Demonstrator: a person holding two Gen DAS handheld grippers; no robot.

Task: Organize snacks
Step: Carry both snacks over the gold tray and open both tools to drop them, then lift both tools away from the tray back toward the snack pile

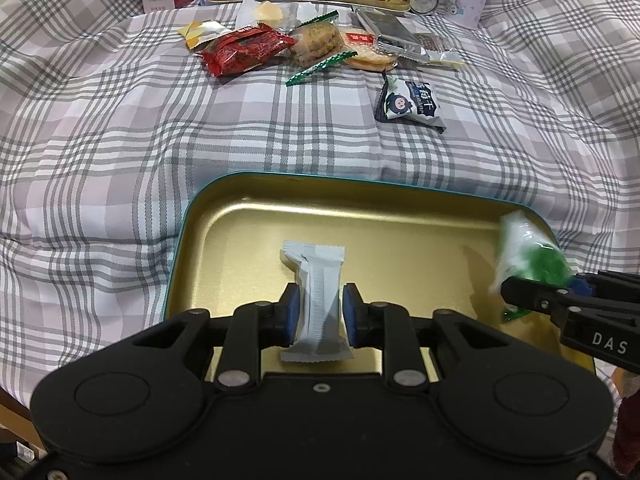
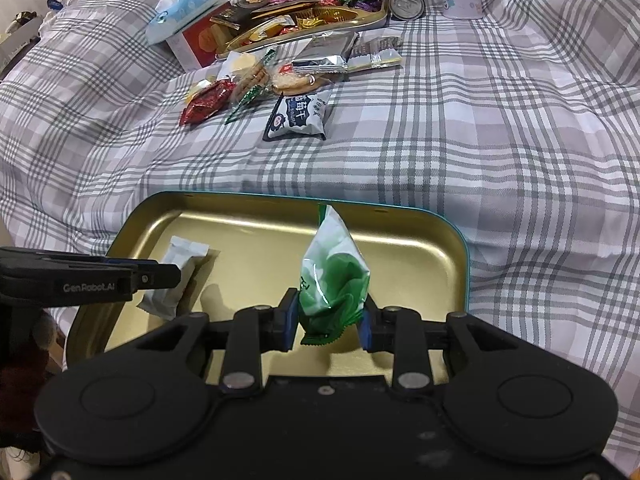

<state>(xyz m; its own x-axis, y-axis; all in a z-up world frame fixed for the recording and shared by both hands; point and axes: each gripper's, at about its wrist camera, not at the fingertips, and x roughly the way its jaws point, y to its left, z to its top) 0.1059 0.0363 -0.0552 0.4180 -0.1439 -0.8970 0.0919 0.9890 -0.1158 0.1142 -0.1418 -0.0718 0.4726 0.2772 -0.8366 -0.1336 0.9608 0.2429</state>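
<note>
A: The gold tin tray with the teal rim (image 1: 224, 216) sits open on the plaid bedding. One pale grey snack bar wrapper (image 1: 318, 300) lies lengthwise on the tray's floor, left of middle, sealed and a bit crinkled.

B: And the green-and-white packet (image 2: 334, 276)?

A: Standing on end over the tray's right half, tilted, green crimped seal at the bottom. The rest of the loose snacks (image 1: 320, 44) are heaped well beyond the tray's far rim, with a black-and-white cartoon packet (image 1: 410, 104) the nearest of them.
</note>
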